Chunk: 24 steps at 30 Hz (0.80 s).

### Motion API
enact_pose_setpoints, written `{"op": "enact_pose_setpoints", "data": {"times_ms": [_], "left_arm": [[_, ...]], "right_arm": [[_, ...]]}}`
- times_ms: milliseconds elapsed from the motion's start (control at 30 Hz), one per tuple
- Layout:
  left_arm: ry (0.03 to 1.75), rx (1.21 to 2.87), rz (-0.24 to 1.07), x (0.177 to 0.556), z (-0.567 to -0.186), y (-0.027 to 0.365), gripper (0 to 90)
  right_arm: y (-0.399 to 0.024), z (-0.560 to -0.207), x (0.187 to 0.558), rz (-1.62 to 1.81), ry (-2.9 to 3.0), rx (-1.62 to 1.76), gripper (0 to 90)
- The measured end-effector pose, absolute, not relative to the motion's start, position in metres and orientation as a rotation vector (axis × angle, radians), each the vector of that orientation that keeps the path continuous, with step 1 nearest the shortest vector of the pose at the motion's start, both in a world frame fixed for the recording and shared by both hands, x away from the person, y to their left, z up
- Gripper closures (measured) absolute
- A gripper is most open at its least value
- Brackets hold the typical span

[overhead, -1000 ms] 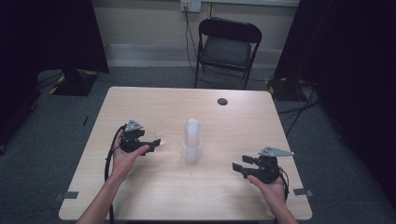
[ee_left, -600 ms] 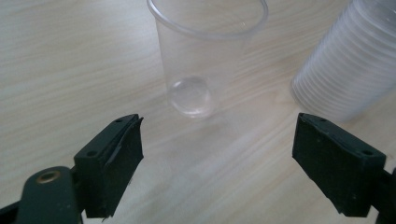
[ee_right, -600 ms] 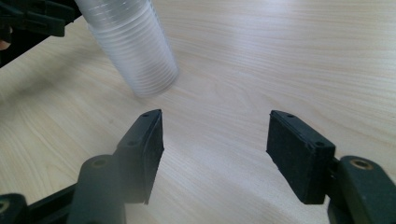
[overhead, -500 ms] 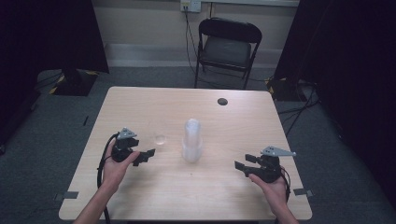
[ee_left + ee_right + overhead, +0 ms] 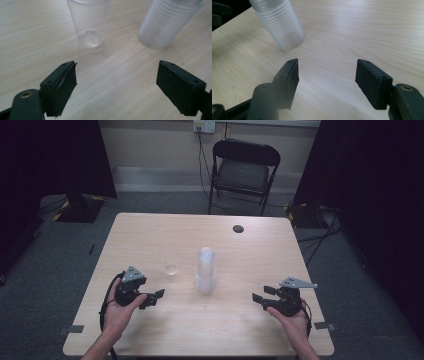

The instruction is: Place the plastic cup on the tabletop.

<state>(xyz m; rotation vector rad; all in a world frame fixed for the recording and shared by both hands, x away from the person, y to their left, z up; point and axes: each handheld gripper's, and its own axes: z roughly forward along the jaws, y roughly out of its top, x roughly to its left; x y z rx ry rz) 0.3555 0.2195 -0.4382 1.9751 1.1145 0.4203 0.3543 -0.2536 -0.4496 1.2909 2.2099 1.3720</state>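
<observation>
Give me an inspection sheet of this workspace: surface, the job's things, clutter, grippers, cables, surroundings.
Surface: light wood table, bare grain, no spills seen.
Job's things: single clear cup upright, apart from the stack of clear cups standing at mid-table.
Clutter: small dark round item near the far edge; what it is cannot be told.
Grippers: left gripper open, holding nothing, short of the single cup; right gripper open, holding nothing, aimed toward the stack.
Cables: black cable loops from the left gripper; a cord hangs from the wall outlet.
Surroundings: black folding chair beyond the table, grey carpet, dark curtains at both sides.
</observation>
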Motion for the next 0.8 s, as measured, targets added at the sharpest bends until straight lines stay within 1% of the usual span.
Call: {"op": "enact_pose_setpoints", "data": {"times_ms": [200, 433, 500, 567, 633, 700, 800], "left_arm": [[1.092, 1.990, 0.488, 0.336, -0.438, 0.215, 15.9], [1.124, 1.970, 0.467, 0.327, -0.454, 0.220, 16.0], [1.126, 1.946, 0.488, 0.326, -0.461, 0.224, 16.4], [1.155, 1.937, 0.455, 0.325, -0.467, 0.226, 16.7], [1.155, 1.937, 0.428, 0.323, -0.469, 0.225, 17.1], [1.144, 1.943, 0.444, 0.321, -0.468, 0.222, 17.1], [1.109, 1.953, 0.434, 0.322, -0.464, 0.220, 17.1]], "right_arm": [[-0.254, -0.451, 0.354, 1.359, 2.218, 1.293, 33.9], [-0.252, -0.453, 0.354, 1.345, 2.228, 1.280, 33.6], [-0.252, -0.453, 0.354, 1.344, 2.225, 1.284, 33.5], [-0.252, -0.453, 0.354, 1.346, 2.225, 1.272, 33.2], [-0.251, -0.454, 0.354, 1.334, 2.237, 1.266, 33.2], [-0.250, -0.456, 0.354, 1.319, 2.239, 1.261, 32.7], [-0.250, -0.460, 0.356, 1.302, 2.249, 1.271, 31.5]]}}
